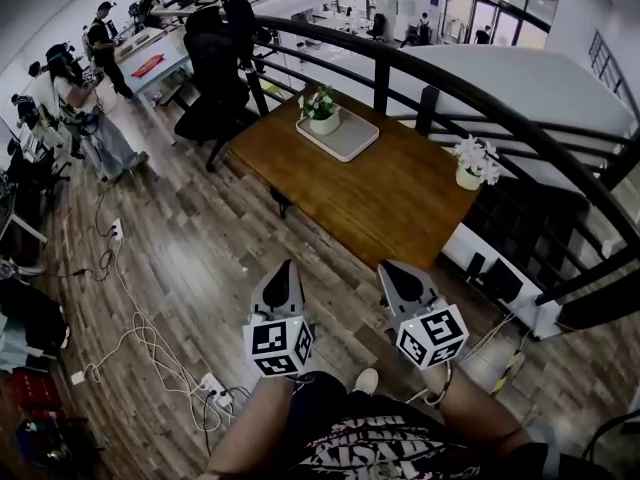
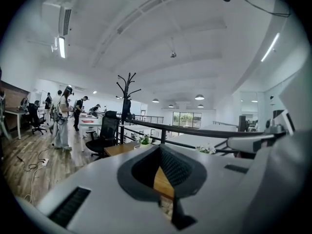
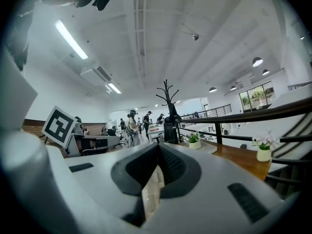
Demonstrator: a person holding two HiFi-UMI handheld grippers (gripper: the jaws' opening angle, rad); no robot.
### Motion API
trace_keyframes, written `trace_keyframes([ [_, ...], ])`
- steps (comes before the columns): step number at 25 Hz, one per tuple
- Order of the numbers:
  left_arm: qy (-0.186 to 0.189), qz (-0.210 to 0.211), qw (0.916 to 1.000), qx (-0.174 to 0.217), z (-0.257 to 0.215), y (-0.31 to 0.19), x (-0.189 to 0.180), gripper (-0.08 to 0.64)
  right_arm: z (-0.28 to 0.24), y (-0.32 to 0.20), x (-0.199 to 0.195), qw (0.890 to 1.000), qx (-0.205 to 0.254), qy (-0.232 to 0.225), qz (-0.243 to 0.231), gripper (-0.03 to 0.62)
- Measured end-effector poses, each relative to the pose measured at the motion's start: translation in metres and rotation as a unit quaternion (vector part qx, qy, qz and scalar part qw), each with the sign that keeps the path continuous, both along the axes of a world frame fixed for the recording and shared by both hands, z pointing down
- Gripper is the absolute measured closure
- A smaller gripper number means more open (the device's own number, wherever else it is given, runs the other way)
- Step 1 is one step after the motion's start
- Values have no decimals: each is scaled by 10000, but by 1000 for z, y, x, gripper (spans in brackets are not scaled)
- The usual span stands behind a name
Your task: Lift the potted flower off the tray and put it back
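A small potted flower (image 1: 320, 109) in a white pot stands on a pale rectangular tray (image 1: 352, 139) at the far left end of a wooden table (image 1: 380, 193). The left gripper view shows this potted flower (image 2: 145, 140) small and far off; in the right gripper view the potted flower (image 3: 194, 139) is equally distant. My left gripper (image 1: 285, 266) and right gripper (image 1: 392, 266) hang side by side over the floor, well short of the table's near edge. Both are shut and hold nothing. Their tips point toward the table.
A second white potted flower (image 1: 474, 164) sits at the table's right end. A black railing (image 1: 450, 83) curves behind the table. An office chair (image 1: 212, 88) stands to the table's left, cables and a power strip (image 1: 212, 388) lie on the wooden floor, and people (image 1: 88, 118) stand at far left.
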State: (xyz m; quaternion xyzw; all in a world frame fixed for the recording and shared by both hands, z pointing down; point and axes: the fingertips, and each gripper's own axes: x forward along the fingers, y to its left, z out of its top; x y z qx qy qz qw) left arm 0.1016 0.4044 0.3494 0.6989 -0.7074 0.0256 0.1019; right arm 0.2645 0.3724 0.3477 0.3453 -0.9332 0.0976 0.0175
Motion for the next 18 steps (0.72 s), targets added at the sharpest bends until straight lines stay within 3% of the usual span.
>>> trace_keyframes([
  [6,10,-129,9998,179,-16,-8,-14,552,-9,-10,-18,9998,19,3,-223,594],
  [18,82,-243,9997,24,12,-69,-76,552,8,-87,-61,9998,-86,99,-151,594],
])
